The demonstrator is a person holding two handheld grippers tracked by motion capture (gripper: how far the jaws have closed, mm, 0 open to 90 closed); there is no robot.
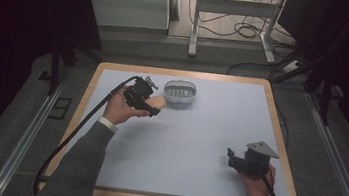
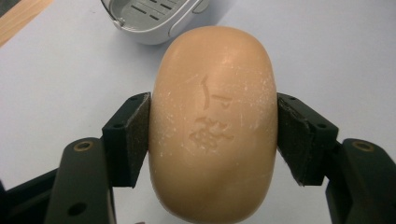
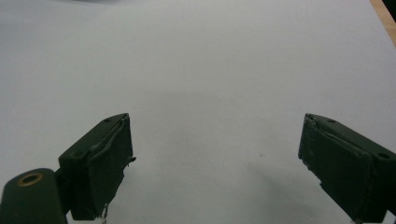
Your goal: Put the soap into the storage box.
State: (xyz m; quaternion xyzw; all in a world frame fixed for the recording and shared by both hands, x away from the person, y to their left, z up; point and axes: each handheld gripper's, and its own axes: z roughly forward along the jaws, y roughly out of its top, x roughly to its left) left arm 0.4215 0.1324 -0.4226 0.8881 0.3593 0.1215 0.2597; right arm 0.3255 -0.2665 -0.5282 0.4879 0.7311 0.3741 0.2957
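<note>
Soap bar point(image 2: 212, 126) sits clamped across its width in the left claw point(image 1: 154, 106). The dish point(image 1: 180, 92) lies just beyond, toward the surface's far edge. Right claw point(image 3: 215, 163) gapes empty.

One soap bar point(image 2: 212, 126). One soap dish point(image 1: 180, 93). Two grippers, the left gripper point(image 2: 214, 135) and the right gripper point(image 3: 215, 163). Two hands, the left hand point(image 1: 119, 109) and the right hand point(image 1: 255, 181). One table point(image 1: 197, 141).

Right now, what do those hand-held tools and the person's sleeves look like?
Both grippers are black. The left gripper trails a thick black cable; the right gripper carries a grey three-cornered plate on top. Their jaws have flat dark pads. The person wears grey sleeves with white cuffs.
</note>
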